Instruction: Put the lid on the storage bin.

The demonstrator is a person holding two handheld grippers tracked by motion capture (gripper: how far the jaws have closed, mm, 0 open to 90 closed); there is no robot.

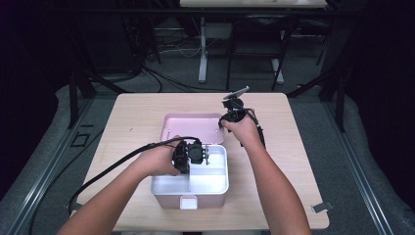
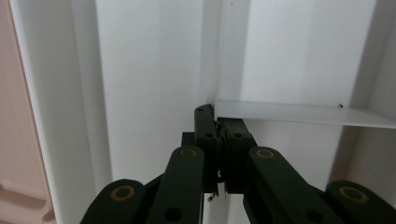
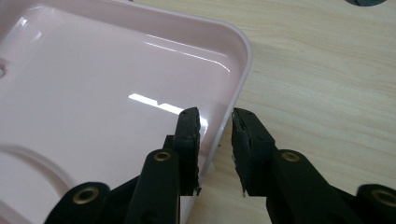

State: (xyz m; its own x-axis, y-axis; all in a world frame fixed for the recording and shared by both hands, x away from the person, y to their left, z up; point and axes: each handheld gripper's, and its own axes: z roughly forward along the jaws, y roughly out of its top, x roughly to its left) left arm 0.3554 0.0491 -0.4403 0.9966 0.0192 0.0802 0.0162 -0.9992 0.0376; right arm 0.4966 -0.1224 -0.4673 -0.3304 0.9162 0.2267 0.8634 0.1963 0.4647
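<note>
A: Left tongs (image 1: 205, 155) are clamped on the white divider (image 2: 299, 113) inside the pink box (image 1: 190, 193), which sits mid-counter (image 1: 137, 112).

B: Yeah, and the right tongs (image 3: 215, 122) sit apart, straddling the rim of the lid (image 3: 93, 84) behind the box. If they close skewed, I reckon that glossy edge squirts out.

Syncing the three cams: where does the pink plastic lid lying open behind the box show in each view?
High view: the pink plastic lid lies flat at table centre, just behind the white-lined pink box.
Left gripper view: not in it; I see white divider walls.
Right gripper view: fills the left half, rim between the right hand-held gripper jaws.
Shared landmark: the lid's right rim, by the right gripper in the high view too.
</note>
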